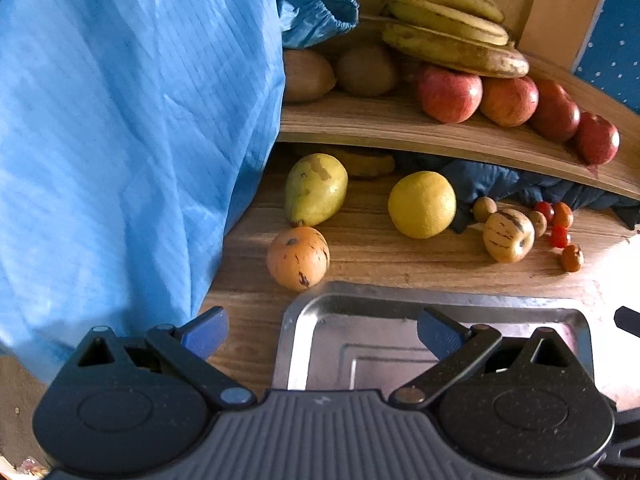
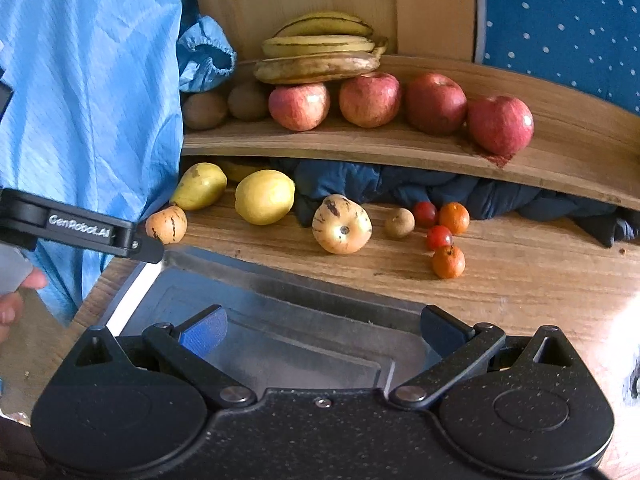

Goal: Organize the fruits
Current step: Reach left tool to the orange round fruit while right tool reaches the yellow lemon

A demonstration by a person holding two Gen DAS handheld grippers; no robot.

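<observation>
Sitting empty, steel tray [image 2: 280, 280] near pear [image 2: 199, 186], lemon [image 2: 264, 197].

Left hand-held gripper [image 1: 322, 330] and right hand-held gripper [image 2: 324, 330] both gape wide, empty.

Black speckled left claw [image 1: 322, 330] and right claw [image 2: 322, 330] with blue pads [image 1: 206, 334], apparently ribbed; white "GenRobot.AI" lettering.

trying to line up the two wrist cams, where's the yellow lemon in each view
Left wrist: the lemon sits right of centre on the wooden table, right of the green pear.
Right wrist: the lemon sits left of centre, again just right of the pear.
Shared landmark: the bananas on the shelf above.
</observation>
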